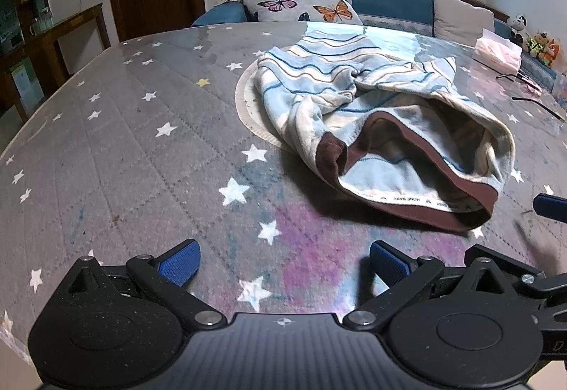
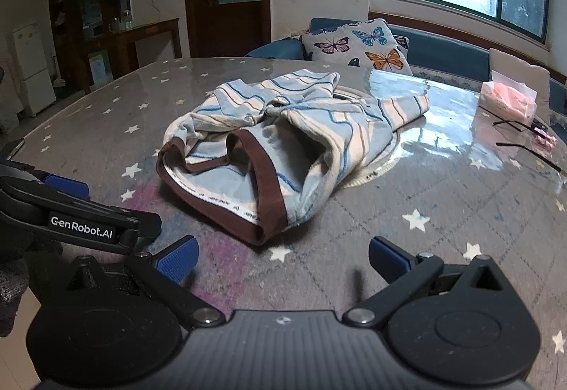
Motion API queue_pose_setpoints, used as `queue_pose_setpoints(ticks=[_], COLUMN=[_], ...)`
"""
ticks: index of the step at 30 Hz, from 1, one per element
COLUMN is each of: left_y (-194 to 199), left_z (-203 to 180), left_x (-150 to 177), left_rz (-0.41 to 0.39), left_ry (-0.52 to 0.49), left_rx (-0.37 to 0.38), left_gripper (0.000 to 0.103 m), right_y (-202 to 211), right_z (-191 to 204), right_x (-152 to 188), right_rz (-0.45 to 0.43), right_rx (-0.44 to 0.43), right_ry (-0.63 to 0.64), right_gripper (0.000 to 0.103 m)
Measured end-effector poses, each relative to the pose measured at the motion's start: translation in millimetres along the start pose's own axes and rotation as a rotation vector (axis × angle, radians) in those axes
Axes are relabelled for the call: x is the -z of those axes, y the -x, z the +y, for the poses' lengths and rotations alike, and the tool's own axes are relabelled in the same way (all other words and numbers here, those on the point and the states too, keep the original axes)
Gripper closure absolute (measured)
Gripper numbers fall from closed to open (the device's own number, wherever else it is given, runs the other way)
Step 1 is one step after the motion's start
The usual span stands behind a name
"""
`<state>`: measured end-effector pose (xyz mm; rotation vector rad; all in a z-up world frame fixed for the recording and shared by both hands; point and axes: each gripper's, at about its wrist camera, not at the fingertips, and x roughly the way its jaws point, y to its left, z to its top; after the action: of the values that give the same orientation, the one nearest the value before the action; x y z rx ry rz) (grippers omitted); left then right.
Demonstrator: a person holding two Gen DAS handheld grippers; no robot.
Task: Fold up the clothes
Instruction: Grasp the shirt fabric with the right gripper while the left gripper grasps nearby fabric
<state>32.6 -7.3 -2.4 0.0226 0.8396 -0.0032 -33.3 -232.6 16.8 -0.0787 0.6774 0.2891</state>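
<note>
Both blue-padded black grippers, left gripper point(image 1: 285, 264) and right gripper point(image 2: 283, 258), hover spread and empty over the star-printed grey tablecloth point(image 1: 124, 149), the crumpled blue-striped brown-waistband trousers point(image 2: 283, 141) at twelve o'clock of the right, one o'clock of the left, legs trailing away.

bare tablecloth point(image 1: 141, 149) lies between both tools and the crumpled garment point(image 2: 283, 149).

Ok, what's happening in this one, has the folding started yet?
Not yet. A person holds two grippers low over the star-print table. The left gripper and right gripper are both open and hold nothing, short of the garment. The striped blue-and-cream garment with brown trim lies crumpled and unfolded mid-table, its brown-edged opening facing the grippers. A pink tissue pack sits on the far right.
</note>
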Motion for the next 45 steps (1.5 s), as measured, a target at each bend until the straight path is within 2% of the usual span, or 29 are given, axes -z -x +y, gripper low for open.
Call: queue_pose_setpoints(ticks=[10,16,17,21,24,26,28,30,32,33,35,36,37,38,40,43,45], left_y=[3,-1,-2,-6,-11,-16,-21,-29,-39,-43,-52,-55,-58,-61,-64,-57,-47], left_z=[11,17,17,20,19,16,11,7,2,1,-3,-5,-6,-7,-6,-1,8], left_x=[-20,-38,-41,-53,-63,-70,-76,-81,-87,-89,-92,-92,-92,-92,-92,-86,-80], left_rz=[-0.043,-0.068,-0.073,-0.090,-0.106,-0.116,-0.124,-0.123,-0.115,-0.110,-0.101,-0.100,-0.097,-0.094,-0.088,-0.114,-0.138], left_ry=[0.002,-0.003,-0.005,-0.017,-0.032,-0.053,-0.088,-0.119,-0.146,-0.158,-0.181,-0.194,-0.205,-0.211,-0.215,-0.207,-0.173], left_rx=[-0.011,-0.023,-0.025,-0.023,-0.025,-0.027,-0.024,-0.026,-0.020,-0.015,-0.006,0.002,0.009,0.016,0.033,0.025,0.010], left_gripper=[0.000,0.000,0.000,0.000,0.000,0.000,0.001,0.001,0.007,0.010,0.022,0.029,0.043,0.053,0.085,0.097,0.099], right_y=[4,-11,-14,-25,-37,-46,-53,-60,-63,-63,-60,-58,-55,-52,-46,-39,-34], right_z=[-2,-3,-3,-3,0,1,0,-1,-5,-8,-14,-16,-19,-22,-27,-39,-47], right_x=[-30,-58,-63,-78,-86,-91,-93,-95,-96,-96,-97,-97,-97,-98,-98,-98,-96], right_rz=[-0.059,-0.081,-0.083,-0.083,-0.068,-0.054,-0.037,-0.025,-0.020,-0.022,-0.029,-0.035,-0.042,-0.050,-0.063,-0.080,-0.083], right_rx=[-0.003,0.025,0.030,0.035,0.038,0.038,0.033,0.028,0.027,0.026,0.020,0.021,0.026,0.031,0.041,0.062,0.079], right_ry=[0.034,0.082,0.086,0.106,0.137,0.155,0.157,0.158,0.146,0.137,0.113,0.103,0.096,0.089,0.076,0.048,0.022], right_gripper=[0.000,0.004,0.008,0.013,0.023,0.034,0.038,0.048,0.062,0.065,0.080,0.084,0.090,0.093,0.095,0.096,0.096])
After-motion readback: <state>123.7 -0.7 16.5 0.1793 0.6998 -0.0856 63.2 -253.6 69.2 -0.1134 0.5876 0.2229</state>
